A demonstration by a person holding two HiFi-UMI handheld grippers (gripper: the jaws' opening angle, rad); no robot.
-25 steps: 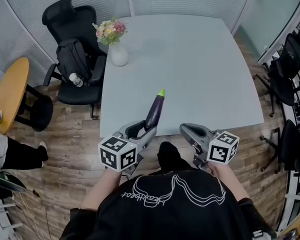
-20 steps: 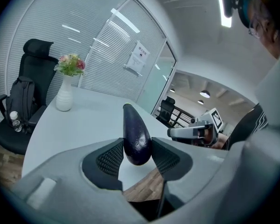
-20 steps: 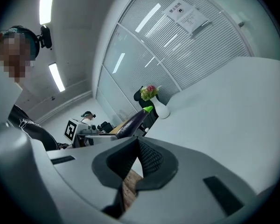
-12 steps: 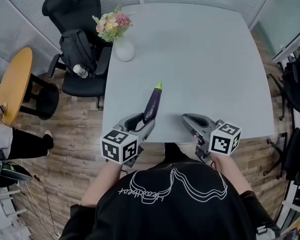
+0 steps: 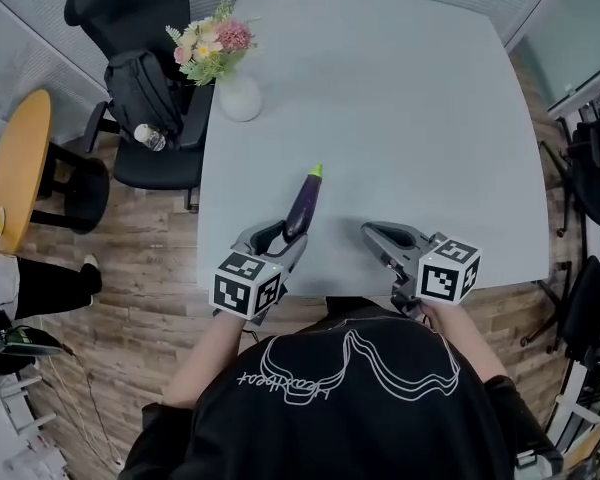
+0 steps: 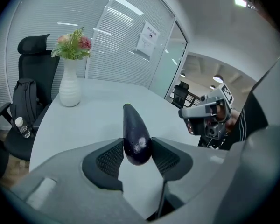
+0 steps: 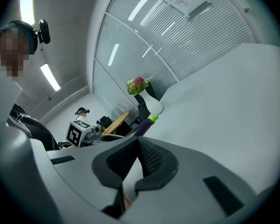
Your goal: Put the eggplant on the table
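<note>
White flower vase (image 5: pixel 239 99), black chair (image 5: pixel 120 3), backpack (image 5: pixel 143 93)

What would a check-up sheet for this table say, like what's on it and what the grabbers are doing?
Surface: pale table, mostly bare.
Job's things: eggplant, green tip pointing away, over the near edge; touching the table or not, cannot tell.
Clutter: white vase of flowers at the far left corner.
Grippers: left gripper shut on the eggplant; right gripper shut, empty.
Cables: nothing seen.
Surroundings: black chair holding a backpack, round wooden table, wood floor.
</note>
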